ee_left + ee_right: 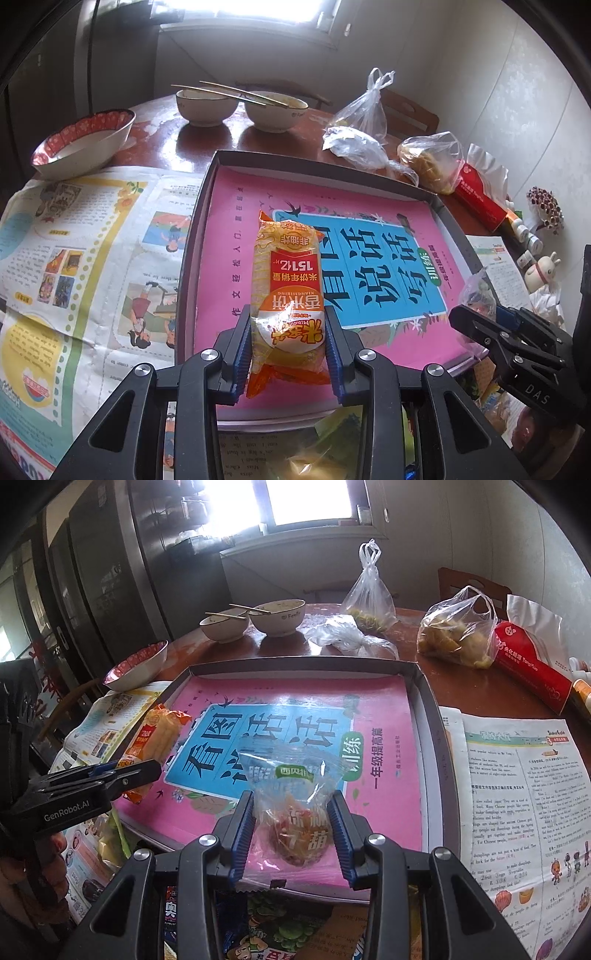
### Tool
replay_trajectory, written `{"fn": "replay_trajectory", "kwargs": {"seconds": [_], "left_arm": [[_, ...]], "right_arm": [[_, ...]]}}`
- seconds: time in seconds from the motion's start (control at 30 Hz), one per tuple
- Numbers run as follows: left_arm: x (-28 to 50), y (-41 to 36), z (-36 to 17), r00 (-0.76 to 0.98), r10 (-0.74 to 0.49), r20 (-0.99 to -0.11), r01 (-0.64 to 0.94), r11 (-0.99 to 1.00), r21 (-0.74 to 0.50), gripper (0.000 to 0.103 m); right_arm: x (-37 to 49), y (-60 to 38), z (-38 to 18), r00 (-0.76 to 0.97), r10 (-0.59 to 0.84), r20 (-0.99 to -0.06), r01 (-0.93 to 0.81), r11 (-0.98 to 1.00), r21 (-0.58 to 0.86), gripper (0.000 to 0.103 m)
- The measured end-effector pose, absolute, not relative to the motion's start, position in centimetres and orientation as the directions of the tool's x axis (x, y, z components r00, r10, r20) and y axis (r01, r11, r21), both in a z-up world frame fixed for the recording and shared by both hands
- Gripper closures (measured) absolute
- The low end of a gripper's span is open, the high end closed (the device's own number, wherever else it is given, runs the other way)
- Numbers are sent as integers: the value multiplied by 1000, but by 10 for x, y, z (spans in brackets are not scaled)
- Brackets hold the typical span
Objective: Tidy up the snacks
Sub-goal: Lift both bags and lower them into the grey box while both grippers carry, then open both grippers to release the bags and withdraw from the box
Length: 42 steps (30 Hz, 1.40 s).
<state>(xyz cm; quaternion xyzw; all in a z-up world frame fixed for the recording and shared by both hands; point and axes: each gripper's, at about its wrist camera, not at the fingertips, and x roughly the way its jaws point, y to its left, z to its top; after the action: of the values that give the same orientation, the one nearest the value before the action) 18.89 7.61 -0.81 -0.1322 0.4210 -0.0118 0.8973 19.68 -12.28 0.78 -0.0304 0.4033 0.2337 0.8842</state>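
My left gripper (288, 332) is shut on an orange rice-cracker pack (286, 280) and holds it over the left part of a shallow grey box (314, 157) lined with a pink book. The pack also shows in the right wrist view (155, 738), with the left gripper (122, 779) beside it. My right gripper (293, 819) is shut on a clear snack packet (295, 812) with a green label, over the box's near middle (428, 738). The right gripper shows at the right edge of the left wrist view (480, 325).
Behind the box stand two used bowls with chopsticks (240, 107), a red-rimmed bowl (81, 144), tied plastic bags (458, 631) and a red packet (532, 668). Newspapers (517, 794) cover the table on both sides. More snack packs (266, 930) lie below my grippers.
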Motion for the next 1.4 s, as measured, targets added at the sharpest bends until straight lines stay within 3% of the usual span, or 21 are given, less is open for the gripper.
{"fn": "replay_trajectory", "kwargs": {"seconds": [0.6, 0.97, 1.23, 1.4], "left_arm": [[183, 79, -2, 661, -122, -740, -99, 964, -247, 65], [163, 81, 15, 691, -127, -711, -85, 963, -255, 52], [140, 78, 33, 716, -136, -684, -64, 964, -259, 35], [126, 76, 42, 731, -130, -670, -53, 968, -246, 32]], "right_arm": [[190, -131, 19, 595, 391, -702, -419, 896, 144, 49], [175, -140, 37, 630, 408, -661, -420, 895, 153, 43], [161, -150, 50, 654, 422, -627, -418, 893, 165, 35], [153, -160, 58, 671, 423, -609, -406, 897, 175, 30]]}}
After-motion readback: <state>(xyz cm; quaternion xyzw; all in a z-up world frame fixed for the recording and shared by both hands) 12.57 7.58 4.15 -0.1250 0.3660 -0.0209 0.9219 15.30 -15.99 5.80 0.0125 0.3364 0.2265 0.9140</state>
